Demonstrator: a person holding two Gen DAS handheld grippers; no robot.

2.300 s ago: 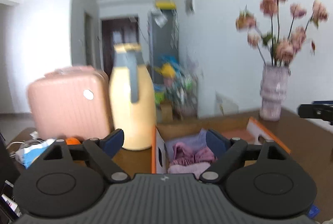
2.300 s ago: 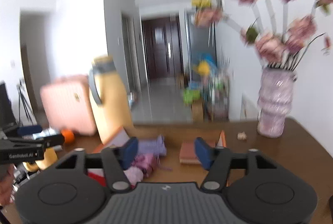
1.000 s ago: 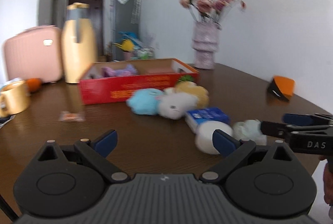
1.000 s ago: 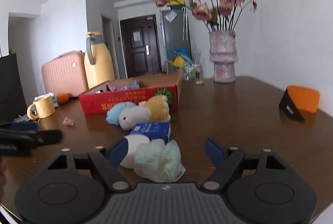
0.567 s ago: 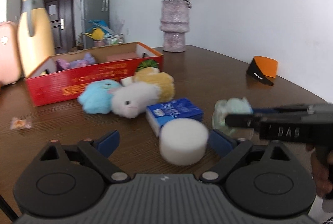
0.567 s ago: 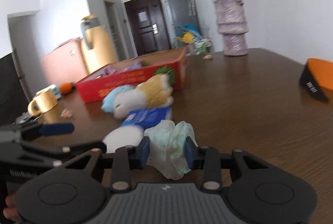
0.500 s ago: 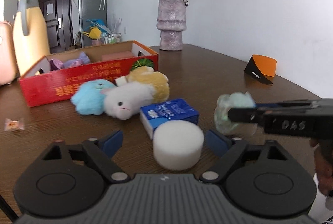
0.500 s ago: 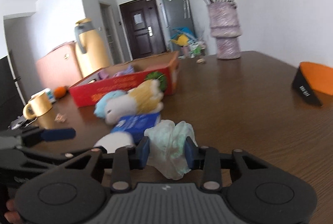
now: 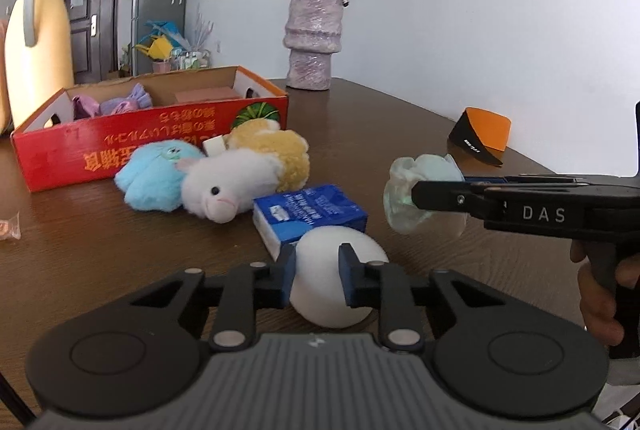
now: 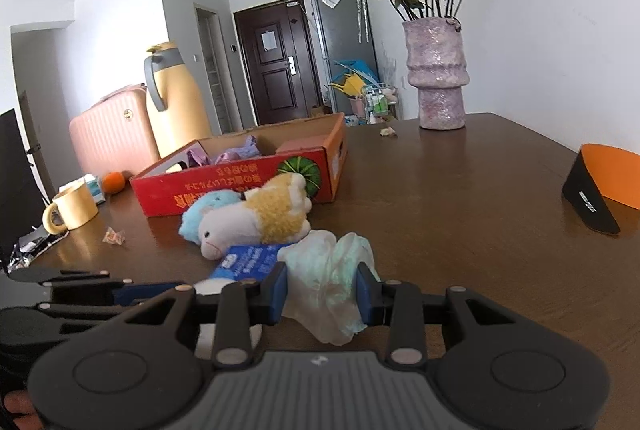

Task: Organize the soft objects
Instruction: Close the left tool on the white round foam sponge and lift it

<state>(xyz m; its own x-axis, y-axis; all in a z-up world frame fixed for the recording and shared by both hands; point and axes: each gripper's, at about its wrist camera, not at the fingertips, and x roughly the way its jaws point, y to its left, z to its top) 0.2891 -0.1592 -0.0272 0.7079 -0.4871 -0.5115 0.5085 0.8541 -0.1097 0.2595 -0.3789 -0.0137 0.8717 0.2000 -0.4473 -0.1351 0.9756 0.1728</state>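
Both picks made, nothing dropped off yet. Left gripper [image 9: 317,280], jaws just closed in, pinches the white foam puck [image 9: 334,276] low over the tabletop [image 9: 400,134]; right gripper [image 10: 322,290] is clamped on the pale green crumpled bag [image 10: 326,282], lifted clear. Red cardboard box [image 9: 152,146] already holds purple cloth items [image 9: 120,104] and a brown block. Left to do: blue plush [image 9: 154,174], white-and-tan plush [image 9: 240,178] (both just in front of the box), maybe the blue tissue pack [image 9: 308,214].
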